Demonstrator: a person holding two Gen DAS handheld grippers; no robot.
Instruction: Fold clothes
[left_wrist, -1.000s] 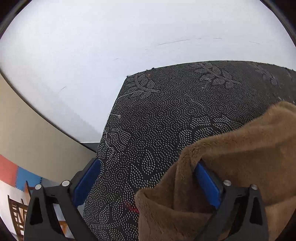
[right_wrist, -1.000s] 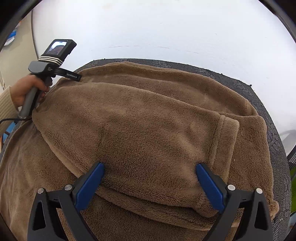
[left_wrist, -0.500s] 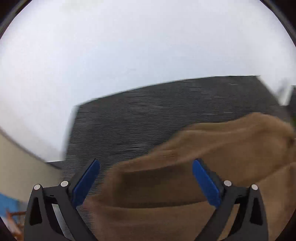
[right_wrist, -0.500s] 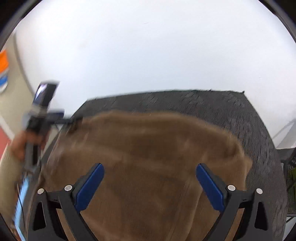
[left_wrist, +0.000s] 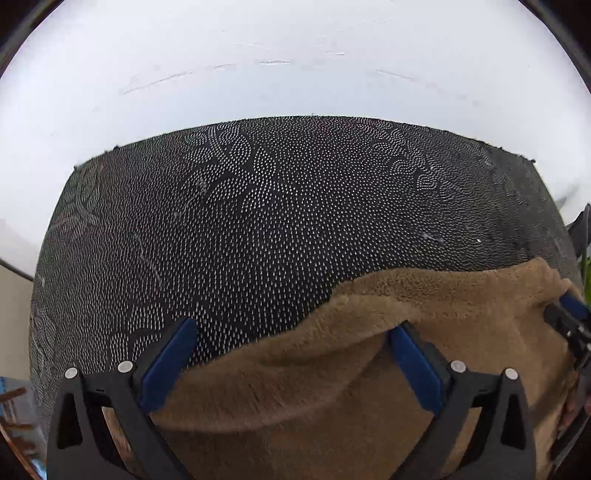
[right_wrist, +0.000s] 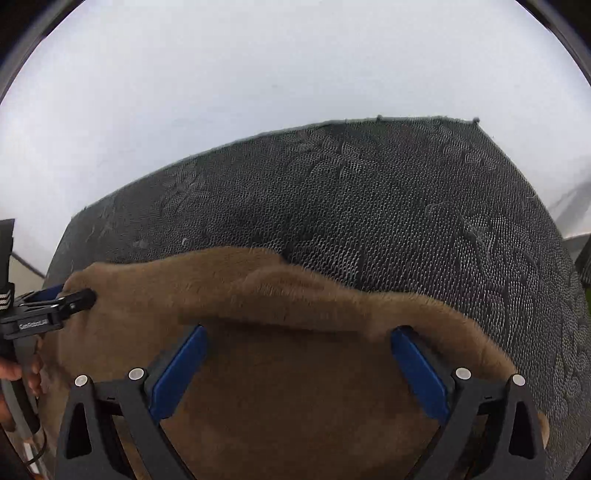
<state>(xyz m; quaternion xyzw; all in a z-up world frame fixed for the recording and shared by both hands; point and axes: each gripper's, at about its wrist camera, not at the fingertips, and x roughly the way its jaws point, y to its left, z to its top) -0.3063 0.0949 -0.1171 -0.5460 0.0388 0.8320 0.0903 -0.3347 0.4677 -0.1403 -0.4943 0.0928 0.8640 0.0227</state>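
We see the fleece garment (left_wrist: 369, 387) lying on the near part of the surface (left_wrist: 277, 221), a wall (left_wrist: 258, 55) behind its far edge. The left tool (left_wrist: 291, 354) sits at the garment's left end, the right tool (right_wrist: 295, 354) at its right.

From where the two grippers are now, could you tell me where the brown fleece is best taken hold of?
Judging by its pose, grip the brown fleece along its raised far edge, near the two outer corners, coming in level from the near side. That edge stands up off the dark patterned mat as a thick rolled lip, so open fingers could likely slide around it.
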